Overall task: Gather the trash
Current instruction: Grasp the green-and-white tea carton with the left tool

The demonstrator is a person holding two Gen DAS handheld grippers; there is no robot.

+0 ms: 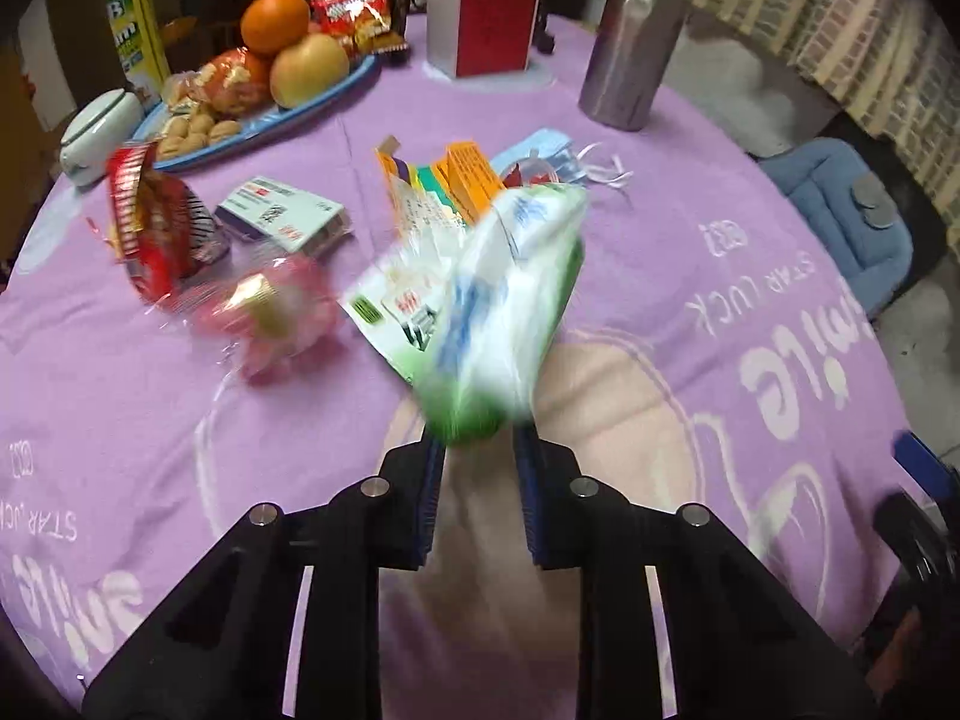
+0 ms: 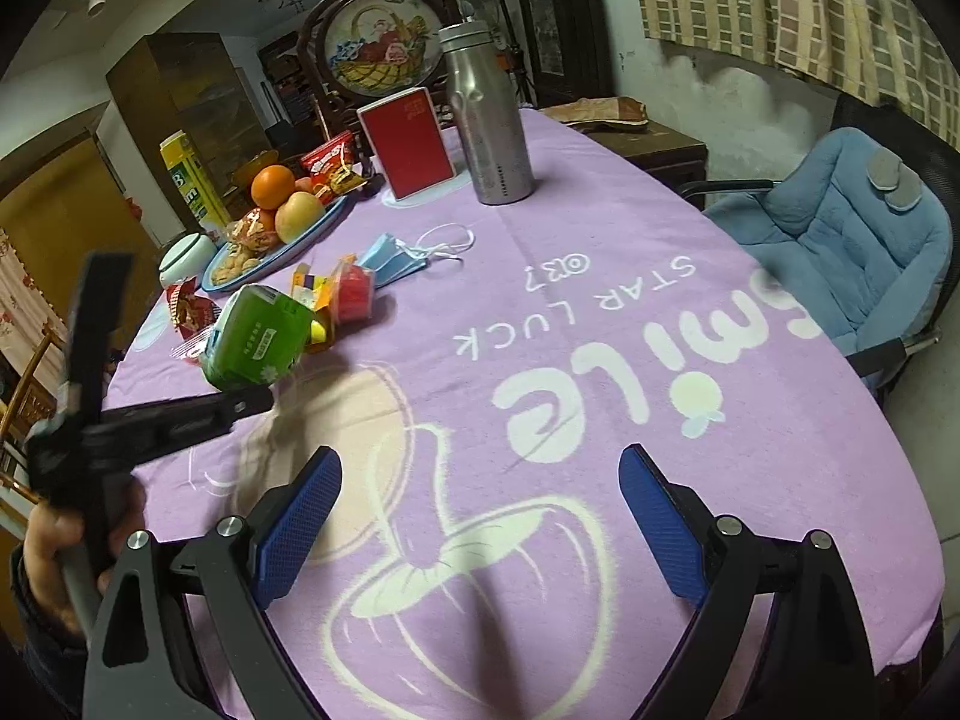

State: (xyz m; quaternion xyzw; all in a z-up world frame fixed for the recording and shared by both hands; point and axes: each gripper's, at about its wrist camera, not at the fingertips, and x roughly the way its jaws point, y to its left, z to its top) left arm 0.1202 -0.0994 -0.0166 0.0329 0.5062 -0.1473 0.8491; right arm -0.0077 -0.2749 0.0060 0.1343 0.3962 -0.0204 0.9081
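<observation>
Purple tablecloth (image 2: 600, 228) | left tool (image 1: 477, 441) pinches blurred green packet (image 1: 480, 300) | right tool (image 2: 480, 516) wide, empty

One steel bottle (image 2: 489, 120), one red box (image 2: 411, 141), one fruit plate (image 2: 327, 228), one face mask (image 2: 393, 255), two grippers (image 1: 477, 450) (image 2: 480, 516).

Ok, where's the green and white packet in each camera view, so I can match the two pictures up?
Left wrist view: green and white packet is in the centre, blurred, pinched in the left tool.
Right wrist view: it sits left of centre, at the tip of the black tool coming from the left edge.
Shared landmark: the steel bottle behind it.
</observation>
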